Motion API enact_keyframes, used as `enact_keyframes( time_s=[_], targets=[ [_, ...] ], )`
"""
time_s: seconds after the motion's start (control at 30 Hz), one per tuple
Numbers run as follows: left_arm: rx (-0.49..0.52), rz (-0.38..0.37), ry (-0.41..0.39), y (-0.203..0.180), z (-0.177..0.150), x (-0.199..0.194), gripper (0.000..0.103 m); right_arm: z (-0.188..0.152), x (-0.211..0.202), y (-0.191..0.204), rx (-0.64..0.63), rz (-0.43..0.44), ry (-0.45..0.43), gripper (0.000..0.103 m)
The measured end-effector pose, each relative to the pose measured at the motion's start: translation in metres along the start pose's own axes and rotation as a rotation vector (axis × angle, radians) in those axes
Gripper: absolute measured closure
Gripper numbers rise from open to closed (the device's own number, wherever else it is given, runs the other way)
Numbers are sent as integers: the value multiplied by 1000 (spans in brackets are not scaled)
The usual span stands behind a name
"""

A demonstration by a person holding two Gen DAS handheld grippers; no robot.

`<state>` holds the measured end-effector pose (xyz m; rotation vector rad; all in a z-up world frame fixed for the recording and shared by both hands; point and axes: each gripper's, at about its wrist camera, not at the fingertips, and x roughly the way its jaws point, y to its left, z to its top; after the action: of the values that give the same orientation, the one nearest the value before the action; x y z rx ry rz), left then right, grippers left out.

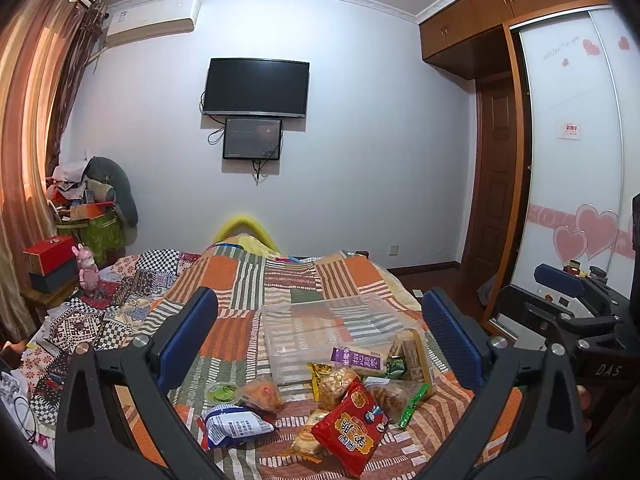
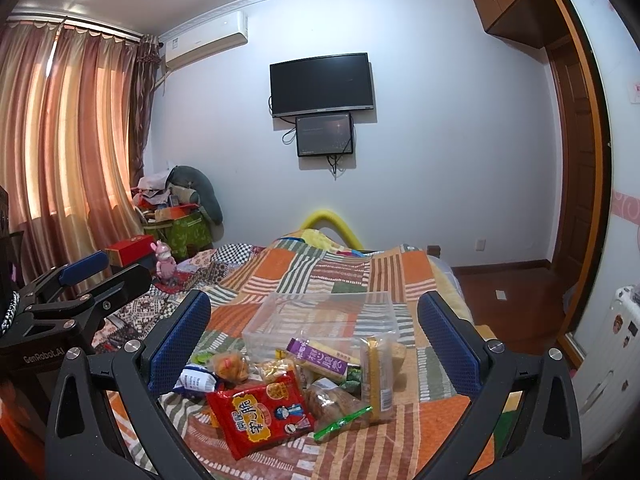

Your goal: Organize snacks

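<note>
A heap of snack packets lies on the patchwork quilt (image 1: pixel 248 276) in front of a clear plastic box (image 1: pixel 332 328) (image 2: pixel 320 316) with nothing in it. Nearest me is a red packet (image 1: pixel 352 428) (image 2: pixel 260 412). A blue-and-white packet (image 1: pixel 236 426) (image 2: pixel 196 380) lies to its left. A purple-labelled packet (image 1: pixel 356 360) (image 2: pixel 324 360) and a tall yellow-brown pack (image 1: pixel 412 360) (image 2: pixel 376 376) lean at the box's front wall. My left gripper (image 1: pixel 320 336) hovers open above the heap. My right gripper (image 2: pixel 314 342) is open too, beside it on the right.
A pink toy rabbit (image 1: pixel 88 270) and a red box (image 1: pixel 50 254) stand on a cluttered bedside stand at the left. The wardrobe's sliding door (image 1: pixel 572 160) and wooden floor (image 2: pixel 504 280) are to the right of the bed.
</note>
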<state>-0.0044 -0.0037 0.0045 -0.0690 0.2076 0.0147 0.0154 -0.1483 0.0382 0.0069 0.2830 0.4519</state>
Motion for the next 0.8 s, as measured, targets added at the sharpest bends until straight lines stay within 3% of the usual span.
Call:
enact_keyframes(
  time_s=[0.8],
  targets=[
    [-4,-8,3,1,-1,1,0,2,-2,0,1,-2,-12,0]
  ],
)
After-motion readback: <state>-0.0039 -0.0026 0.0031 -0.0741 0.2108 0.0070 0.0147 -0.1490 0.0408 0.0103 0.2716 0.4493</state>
